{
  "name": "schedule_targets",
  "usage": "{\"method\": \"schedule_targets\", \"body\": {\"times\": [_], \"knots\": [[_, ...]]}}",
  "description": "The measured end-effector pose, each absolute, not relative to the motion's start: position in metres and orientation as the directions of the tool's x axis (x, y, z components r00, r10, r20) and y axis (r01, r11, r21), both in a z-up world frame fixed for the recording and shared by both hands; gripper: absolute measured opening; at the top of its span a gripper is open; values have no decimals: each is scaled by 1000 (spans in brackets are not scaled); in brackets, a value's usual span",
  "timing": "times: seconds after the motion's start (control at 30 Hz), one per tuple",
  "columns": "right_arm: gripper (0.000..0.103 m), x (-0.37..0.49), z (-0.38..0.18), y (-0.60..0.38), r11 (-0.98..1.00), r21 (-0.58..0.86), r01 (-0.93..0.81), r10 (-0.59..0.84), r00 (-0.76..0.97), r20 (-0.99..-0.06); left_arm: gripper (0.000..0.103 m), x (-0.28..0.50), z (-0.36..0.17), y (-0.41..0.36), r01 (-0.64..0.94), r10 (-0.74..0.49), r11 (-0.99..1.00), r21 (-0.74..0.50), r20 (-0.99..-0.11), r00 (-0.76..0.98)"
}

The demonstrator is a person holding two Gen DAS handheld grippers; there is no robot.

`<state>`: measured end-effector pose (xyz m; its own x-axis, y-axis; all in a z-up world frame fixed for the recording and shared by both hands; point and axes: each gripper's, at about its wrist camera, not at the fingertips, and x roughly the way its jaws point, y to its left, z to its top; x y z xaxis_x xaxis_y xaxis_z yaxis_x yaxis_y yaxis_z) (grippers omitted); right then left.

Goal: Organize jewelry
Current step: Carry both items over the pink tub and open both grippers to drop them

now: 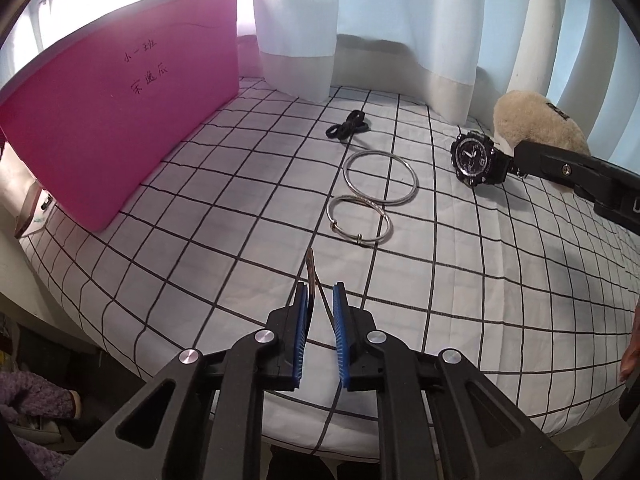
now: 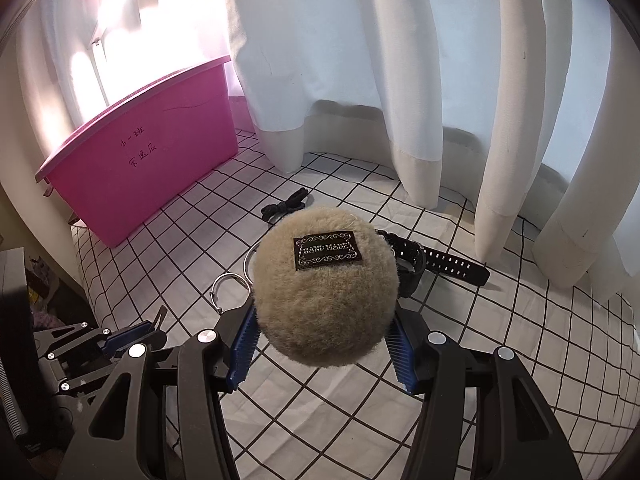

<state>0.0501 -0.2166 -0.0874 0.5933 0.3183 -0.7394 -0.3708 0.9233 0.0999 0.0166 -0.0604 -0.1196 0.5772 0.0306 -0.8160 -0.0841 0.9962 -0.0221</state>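
My left gripper (image 1: 321,292) is shut on a thin dark metal clip (image 1: 313,280) that sticks up and forward between its blue pads. Ahead of it on the checked sheet lie two silver bangles, a large one (image 1: 380,176) and a smaller one (image 1: 359,220), a black hair tie (image 1: 347,127) and a black wristwatch (image 1: 476,158). My right gripper (image 2: 324,320) is shut on a round beige furry pouch (image 2: 326,284) with a black "HAND MADE" label. The pouch hides most of the bangles (image 2: 228,280) and part of the watch (image 2: 440,260) in the right wrist view.
A pink storage box (image 1: 116,120) with handwritten characters stands at the left on the white checked sheet (image 1: 480,280); it also shows in the right wrist view (image 2: 140,168). White curtains (image 2: 360,80) hang along the back. The bed edge drops off at the left and near side.
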Motion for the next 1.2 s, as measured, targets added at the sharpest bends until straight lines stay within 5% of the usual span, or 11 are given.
{"method": "schedule_targets", "body": {"times": [0.37,0.73,0.97,1.2], "knots": [[54,71,-2,-164,895,75,-439,382,670,-636,13,36,7,-11,-108,46,993,-54,-660,750],[54,129,65,-63,824,134,-551,529,662,-531,13,61,95,107,-249,224,968,20,-506,833],[54,171,79,19,752,171,-637,610,573,-547,14,87,98,179,-307,262,952,5,-533,804],[54,204,57,86,726,213,-654,600,451,-660,16,126,65,230,-322,198,945,-65,-670,716]]}}
